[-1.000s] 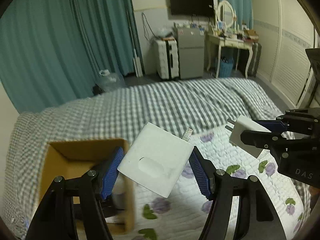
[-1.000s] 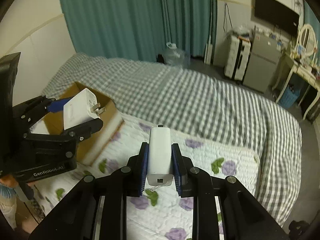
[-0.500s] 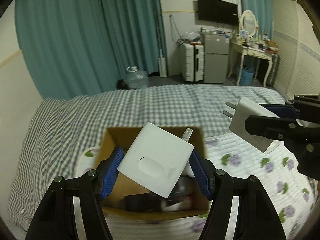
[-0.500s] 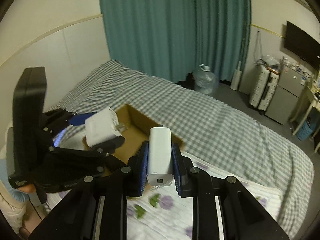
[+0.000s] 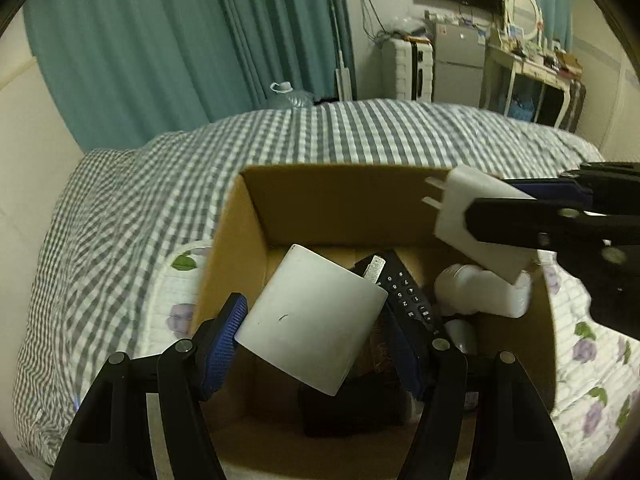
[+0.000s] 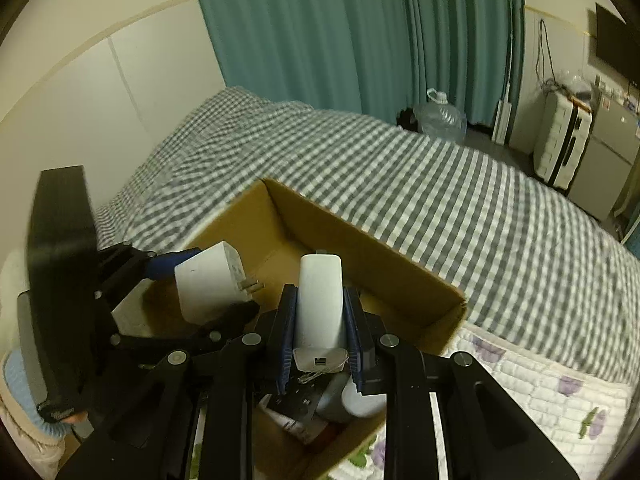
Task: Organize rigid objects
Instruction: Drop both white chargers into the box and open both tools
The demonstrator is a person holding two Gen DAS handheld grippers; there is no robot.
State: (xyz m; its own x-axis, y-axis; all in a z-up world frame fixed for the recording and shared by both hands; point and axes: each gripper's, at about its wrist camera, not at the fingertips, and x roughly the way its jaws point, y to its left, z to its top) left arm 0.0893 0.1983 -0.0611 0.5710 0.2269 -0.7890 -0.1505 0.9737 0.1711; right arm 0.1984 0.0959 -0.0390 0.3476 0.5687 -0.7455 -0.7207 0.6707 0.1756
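Note:
My left gripper (image 5: 316,344) is shut on a white square charger (image 5: 312,324), held above the open cardboard box (image 5: 340,196); it also shows in the right wrist view (image 6: 212,284). My right gripper (image 6: 320,332) is shut on a white plug adapter (image 6: 320,304) with two prongs, over the same box (image 6: 360,240); this adapter shows at the right in the left wrist view (image 5: 480,220). Inside the box lie a black remote (image 5: 404,292), a white bottle (image 5: 480,292) and dark items.
The box sits on a bed with a grey checked cover (image 5: 160,184) and a white floral quilt (image 5: 592,344). Teal curtains (image 5: 180,40), a water jug (image 6: 440,114), a suitcase (image 5: 408,68) and a dressing table (image 5: 532,72) stand beyond the bed.
Both grippers have moved left over the box with their chargers still held. The box has come from the left edge to directly beneath them, and its contents now show.

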